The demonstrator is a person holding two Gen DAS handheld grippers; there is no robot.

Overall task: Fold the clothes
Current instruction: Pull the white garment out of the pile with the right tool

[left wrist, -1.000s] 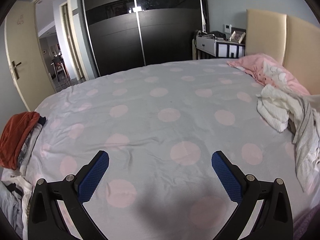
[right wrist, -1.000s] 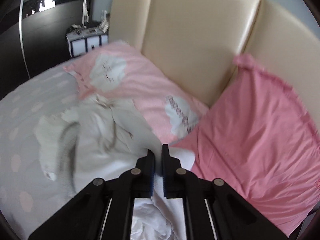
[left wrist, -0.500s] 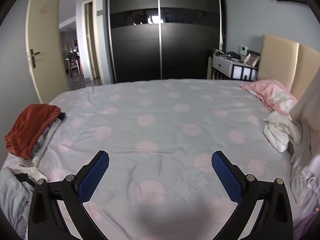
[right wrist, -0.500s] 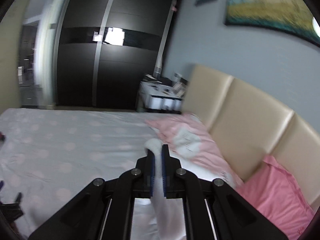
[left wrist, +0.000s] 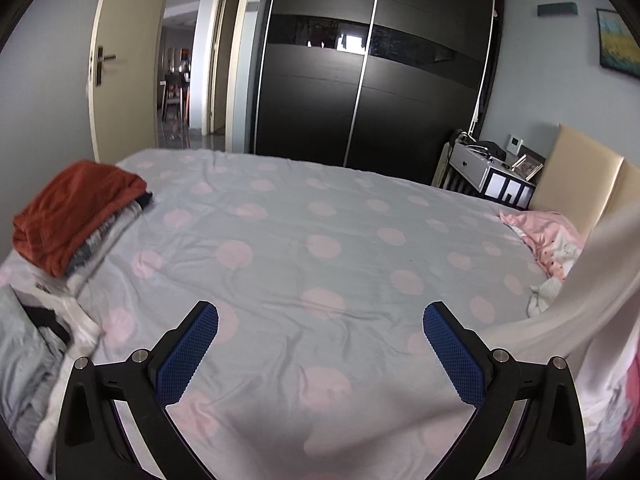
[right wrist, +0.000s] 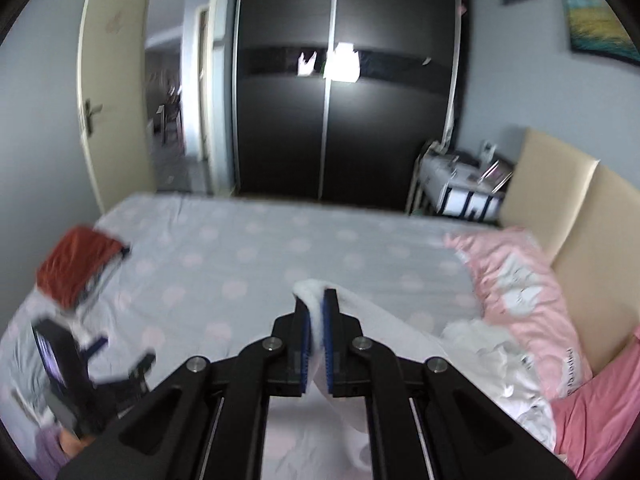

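My right gripper (right wrist: 316, 308) jaws clamp a white garment (right wrist: 400, 332) above the bed (left wrist: 320, 240); left gripper (left wrist: 320, 320) jaws gape wide, empty.

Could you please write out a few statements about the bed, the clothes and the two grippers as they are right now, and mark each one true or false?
1. The right gripper is shut on a white garment. True.
2. The left gripper is clamped on the rust-red garment. False: it is open and holds nothing; the rust-red garment lies on top of a stack of clothes near the bed's edge.
3. The bedsheet is grey with pink dots. True.
4. The wardrobe doors are white. False: the wardrobe is black.
5. A pink pillow lies by the beige headboard. True.
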